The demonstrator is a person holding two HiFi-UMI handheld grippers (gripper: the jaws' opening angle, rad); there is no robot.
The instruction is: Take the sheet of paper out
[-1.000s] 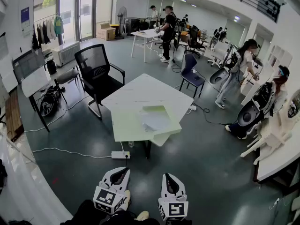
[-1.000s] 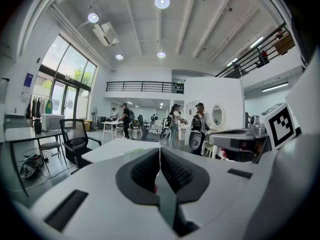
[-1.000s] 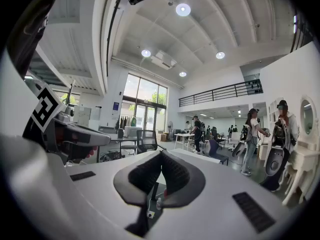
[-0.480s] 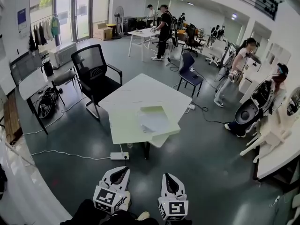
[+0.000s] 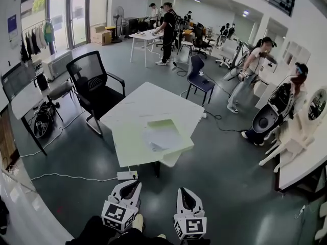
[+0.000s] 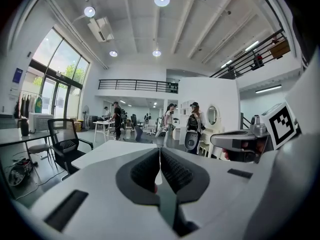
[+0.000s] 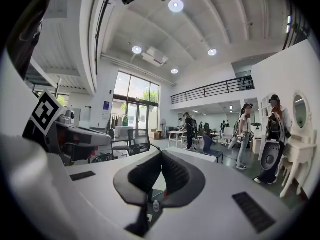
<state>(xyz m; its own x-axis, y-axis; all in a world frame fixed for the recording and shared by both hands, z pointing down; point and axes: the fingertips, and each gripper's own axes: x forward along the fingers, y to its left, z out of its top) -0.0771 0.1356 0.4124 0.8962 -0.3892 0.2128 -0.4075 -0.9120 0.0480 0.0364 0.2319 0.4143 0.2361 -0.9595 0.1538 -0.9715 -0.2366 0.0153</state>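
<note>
A white sheet of paper (image 5: 159, 137) lies on a light green folder (image 5: 176, 125) at the near corner of a white table (image 5: 138, 106). Both grippers hang low in the head view, over the floor and well short of the table. My left gripper (image 5: 129, 186) is shut with nothing between its pads, and so is my right gripper (image 5: 185, 193). In the left gripper view the jaws (image 6: 159, 166) meet on a thin line, with the table (image 6: 102, 153) beyond them. In the right gripper view the closed right gripper (image 7: 160, 168) points level toward the table edge (image 7: 200, 156).
A black mesh chair (image 5: 94, 83) stands left of the table and a blue chair (image 5: 198, 76) behind it. A power strip (image 5: 126, 175) and its cable lie on the floor before the table. A white desk (image 5: 306, 162) runs along the right. People stand at the back and right.
The table with folder and paper has drawn nearer and shifted slightly left in the head view. Both grippers stay shut and side by side.
</note>
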